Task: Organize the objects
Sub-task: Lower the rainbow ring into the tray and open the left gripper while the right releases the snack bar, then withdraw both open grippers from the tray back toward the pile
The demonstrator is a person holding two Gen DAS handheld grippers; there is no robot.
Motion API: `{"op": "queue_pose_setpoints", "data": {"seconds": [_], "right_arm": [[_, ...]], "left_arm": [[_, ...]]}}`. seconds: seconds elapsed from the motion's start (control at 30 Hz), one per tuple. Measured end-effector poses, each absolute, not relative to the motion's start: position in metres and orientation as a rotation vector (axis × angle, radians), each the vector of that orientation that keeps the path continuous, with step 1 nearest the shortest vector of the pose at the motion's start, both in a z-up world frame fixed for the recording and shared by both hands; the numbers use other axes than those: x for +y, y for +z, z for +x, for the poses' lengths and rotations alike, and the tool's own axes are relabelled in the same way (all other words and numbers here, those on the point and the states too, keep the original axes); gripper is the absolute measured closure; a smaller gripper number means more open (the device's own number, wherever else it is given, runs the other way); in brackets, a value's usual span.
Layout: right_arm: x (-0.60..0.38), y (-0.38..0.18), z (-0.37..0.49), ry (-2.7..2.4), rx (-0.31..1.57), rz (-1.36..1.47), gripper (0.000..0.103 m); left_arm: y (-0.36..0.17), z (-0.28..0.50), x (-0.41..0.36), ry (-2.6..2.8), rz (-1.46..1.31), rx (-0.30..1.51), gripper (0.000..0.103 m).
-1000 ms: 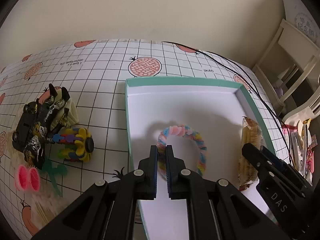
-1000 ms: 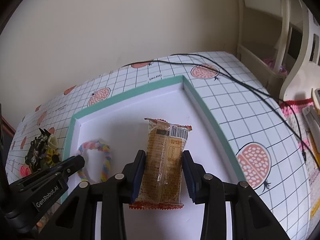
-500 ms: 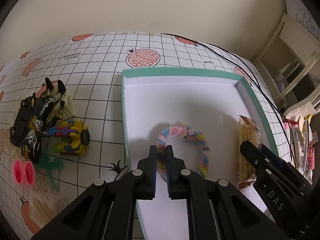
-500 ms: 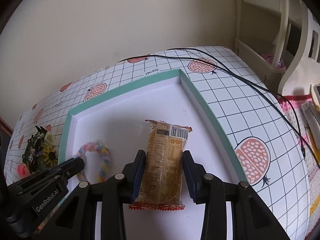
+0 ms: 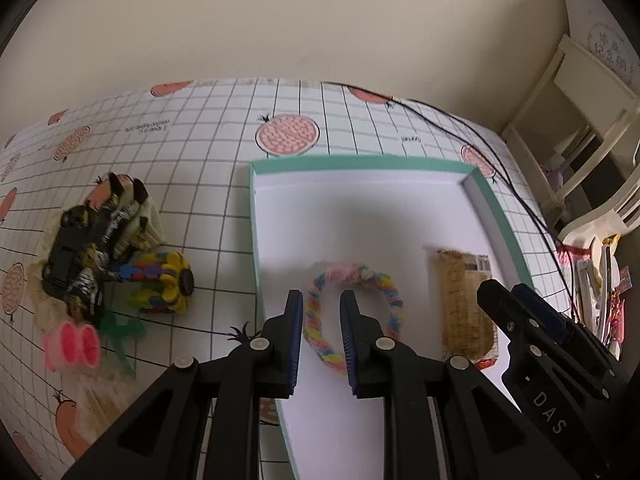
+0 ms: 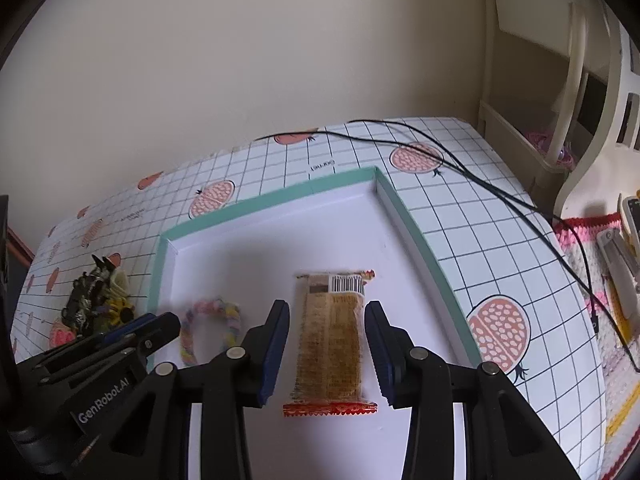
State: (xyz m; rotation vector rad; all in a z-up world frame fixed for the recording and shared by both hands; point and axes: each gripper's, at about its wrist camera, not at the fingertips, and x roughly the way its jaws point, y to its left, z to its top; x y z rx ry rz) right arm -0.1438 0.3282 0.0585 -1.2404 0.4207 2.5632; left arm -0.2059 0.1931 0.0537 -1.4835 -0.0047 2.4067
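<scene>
Both tongs stand open: the left gripper (image 5: 320,312) straddles the soft, light bracelet (image 5: 352,312); the right gripper (image 6: 326,326) flanks the crinkly snack (image 6: 330,344), best pinched mid-length.

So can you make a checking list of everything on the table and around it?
Surface: tablecloth, white grid with pink fruit prints.
Job's things: teal-rimmed tray holds a rainbow braided ring and a wrapped snack bar, lying apart.
Clutter: toy pile, flower toy and pink piece, left of the tray.
Grippers: left gripper open around the ring's near side; right gripper open beside the snack.
Cables: black cables behind and right of the tray.
Surroundings: cream wall, white chair.
</scene>
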Motion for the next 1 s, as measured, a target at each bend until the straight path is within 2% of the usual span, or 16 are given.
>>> {"op": "queue_pose_setpoints", "data": {"seconds": [0.07,0.13,0.2,0.23,0.3,0.4,0.5,0.77,0.8,0.83,0.87,1.0], "right_arm": [[0.327,0.060,-0.143,2.564,0.412,-1.240,0.060],[0.327,0.061,-0.143,2.563,0.406,-1.241,0.060],[0.327,0.061,-0.143,2.561,0.400,-1.248,0.058],[0.326,0.061,-0.143,2.559,0.393,-1.249,0.055],[0.325,0.062,-0.143,2.561,0.381,-1.241,0.040],[0.325,0.061,-0.143,2.560,0.373,-1.238,0.035],[0.326,0.060,-0.143,2.557,0.370,-1.240,0.028],[0.323,0.059,-0.144,2.562,0.367,-1.244,0.011],[0.323,0.059,-0.144,2.562,0.369,-1.244,0.006],[0.324,0.059,-0.144,2.562,0.372,-1.244,0.004],[0.324,0.059,-0.144,2.562,0.373,-1.243,0.001],[0.324,0.060,-0.143,2.558,0.376,-1.243,0.000]], "left_arm": [[0.058,-0.206,0.191,2.421,-1.475,-0.007,0.078],[0.062,-0.207,0.188,2.440,-1.471,-0.011,0.064],[0.065,-0.208,0.185,2.457,-1.464,-0.016,0.058],[0.066,-0.209,0.184,2.464,-1.463,-0.015,0.055],[0.068,-0.209,0.182,2.478,-1.467,-0.010,0.050],[0.069,-0.209,0.174,2.500,-1.471,-0.012,0.049],[0.068,-0.211,0.167,2.522,-1.493,-0.024,0.037],[0.066,-0.214,0.155,2.559,-1.517,-0.039,0.035],[0.067,-0.214,0.154,2.563,-1.517,-0.041,0.034],[0.068,-0.214,0.153,2.568,-1.517,-0.042,0.024],[0.068,-0.214,0.152,2.570,-1.515,-0.042,0.019],[0.072,-0.212,0.151,2.589,-1.490,-0.035,0.017]]}}
